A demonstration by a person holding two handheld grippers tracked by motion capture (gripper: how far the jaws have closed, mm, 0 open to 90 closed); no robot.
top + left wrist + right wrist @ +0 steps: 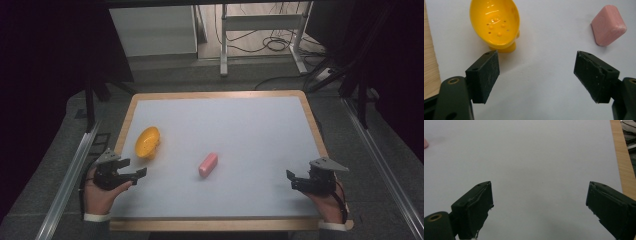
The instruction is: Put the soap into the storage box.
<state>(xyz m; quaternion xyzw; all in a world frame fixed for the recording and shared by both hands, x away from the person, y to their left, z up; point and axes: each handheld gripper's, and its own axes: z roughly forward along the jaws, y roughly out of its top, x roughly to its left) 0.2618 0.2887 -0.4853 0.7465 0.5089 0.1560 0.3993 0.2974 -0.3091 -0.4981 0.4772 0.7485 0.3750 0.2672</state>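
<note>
Jaws spread wide on both sides, and nothing between them. Over on the near left corner of the counter [260, 125], the left gripper [136, 176] sits low in the person's hand, nose angled in toward the middle. Just beyond its tips lies the yellow bowl [147, 142], tipped on its side with its open mouth facing the gripper; the left gripper view picks out small holes and bumps in its glossy floor [495, 23]. It is near, but not touching. Off to the right of that bowl, around the middle of the white surface, rests the pink bar [208, 164], lying flat and well apart from both tools; the left gripper view catches it at upper right [608, 25]. Down at the near right corner, the right gripper [291, 180] points inward across bare white surface, the counter's wooden edge running along its right side in the right gripper view.
</note>
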